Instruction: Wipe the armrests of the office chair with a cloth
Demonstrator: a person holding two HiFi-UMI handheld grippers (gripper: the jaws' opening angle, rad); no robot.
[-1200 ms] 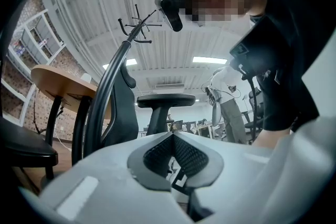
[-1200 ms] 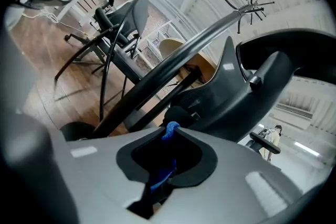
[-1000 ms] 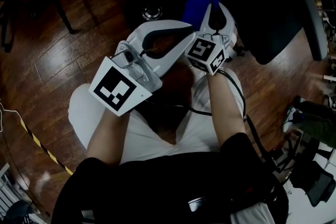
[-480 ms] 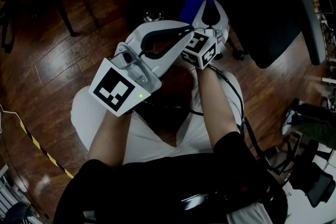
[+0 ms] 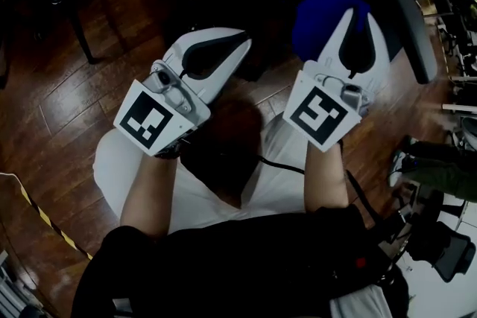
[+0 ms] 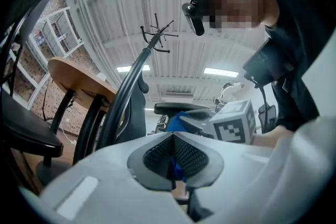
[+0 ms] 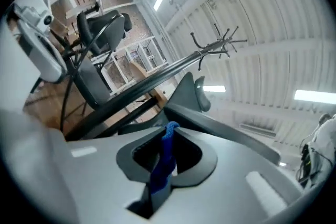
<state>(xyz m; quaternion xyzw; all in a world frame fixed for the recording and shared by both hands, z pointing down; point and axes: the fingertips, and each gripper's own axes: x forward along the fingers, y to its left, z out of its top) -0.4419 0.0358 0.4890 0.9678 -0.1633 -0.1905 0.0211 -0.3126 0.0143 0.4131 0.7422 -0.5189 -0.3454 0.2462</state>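
While the left gripper (image 5: 243,39) and the right gripper (image 5: 352,11) are held up side by side above the person's lap, clutter rings them on every side. In the head view, dark glossy floorboards (image 5: 67,100) fill 9 o'clock. A yellow-and-black striped tape (image 5: 45,216) lies at 8 o'clock. A thin black cable (image 5: 287,164) crosses the white trousers (image 5: 127,175) near the centre. At 1 o'clock the office chair (image 5: 406,18) shows as a black mass edged by a curved grey rim, just beyond the right gripper's tip. I cannot tell from here which part is the armrest. The left gripper view shows a round wooden table (image 6: 79,78) at 9 o'clock and a spindly coat stand (image 6: 156,35) at 12 o'clock.

The cloth (image 5: 319,20) sits at the tip of the right gripper, and I cannot tell whether it touches the chair. It is deep blue, soft and fuzzy, bunched into a rounded lump at 10 o'clock of that tip. In the right gripper view it is a narrow strip along the seam between the jaws. Its long axis runs from 12 o'clock to 6 o'clock, and its free end pokes past the tips.

The right gripper's jaws pinch that strip. The left gripper's 2 dark, mesh-textured pads are pressed together. A sliver of blue shows low in their seam, and I cannot tell whether it lies between them or beyond. Both shells are smooth white plastic.
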